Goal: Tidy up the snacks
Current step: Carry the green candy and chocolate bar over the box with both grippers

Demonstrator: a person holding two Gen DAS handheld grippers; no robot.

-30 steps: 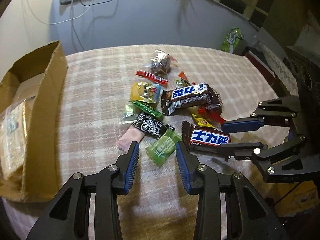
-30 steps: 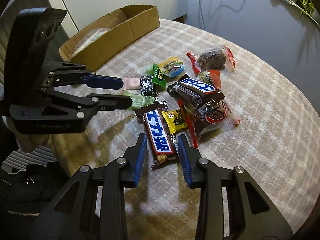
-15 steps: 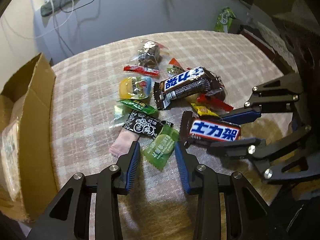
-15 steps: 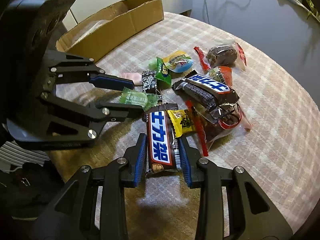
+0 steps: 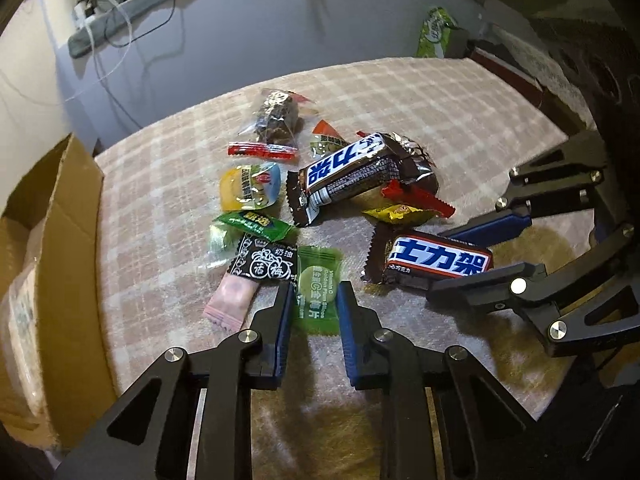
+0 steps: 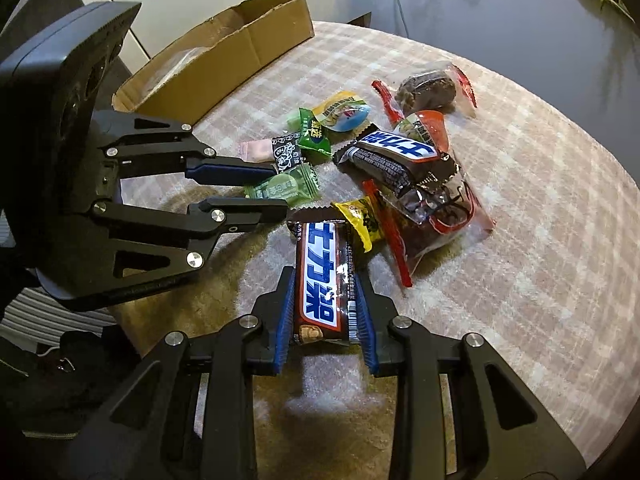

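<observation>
A pile of wrapped snacks lies on the checked tablecloth (image 5: 420, 92). My left gripper (image 5: 314, 296) is open, its fingers on either side of a light green candy packet (image 5: 318, 280), which also shows in the right wrist view (image 6: 286, 186). My right gripper (image 6: 325, 300) has both pads against a Snickers bar (image 6: 322, 276) that lies on the cloth; the bar also shows in the left wrist view (image 5: 438, 262). A second Snickers bar (image 5: 356, 172) lies on top of the pile behind.
An open cardboard box (image 5: 52, 264) with a clear bag inside stands at the table's left edge and shows in the right wrist view (image 6: 224, 52). A jelly cup (image 5: 250, 188), a black candy (image 5: 266, 266), a pink candy (image 5: 232, 296) and a dark bagged snack (image 5: 278, 118) lie around.
Both grippers moved forward. The left one now straddles the light green candy. The right one slid over the Snickers bar and narrowed until its pads touch the bar.
</observation>
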